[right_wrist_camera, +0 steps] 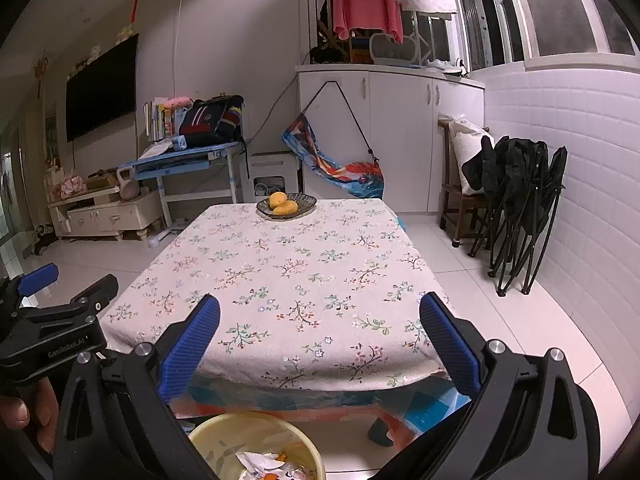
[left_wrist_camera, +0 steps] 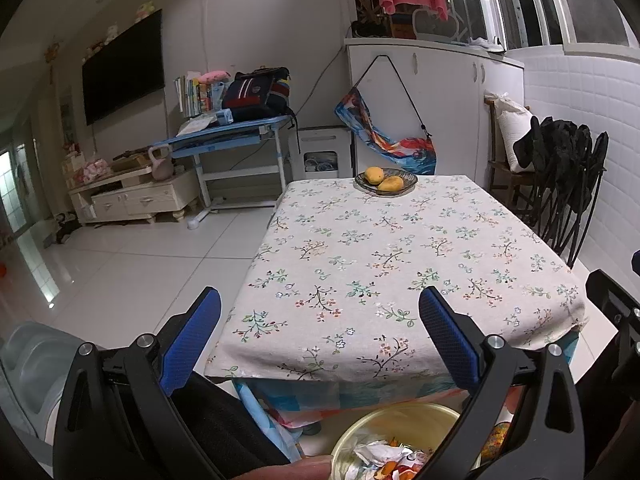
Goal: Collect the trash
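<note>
A yellow bin (left_wrist_camera: 400,420) stands on the floor below the table's near edge, with crumpled white paper and orange scraps (left_wrist_camera: 384,458) inside; it also shows in the right wrist view (right_wrist_camera: 256,436), with the trash (right_wrist_camera: 260,462) in it. My left gripper (left_wrist_camera: 320,320) is open and empty, held above the near edge of the table (left_wrist_camera: 400,248). My right gripper (right_wrist_camera: 320,320) is open and empty over the same edge (right_wrist_camera: 296,264). The left gripper (right_wrist_camera: 52,292) appears at the left of the right wrist view.
A dark plate with two mangoes (left_wrist_camera: 386,181) sits at the table's far edge, also in the right wrist view (right_wrist_camera: 285,205). Folded black chairs (right_wrist_camera: 516,208) lean on the tiled wall at right. A blue desk (left_wrist_camera: 224,136) and low cabinet (left_wrist_camera: 132,196) stand at left.
</note>
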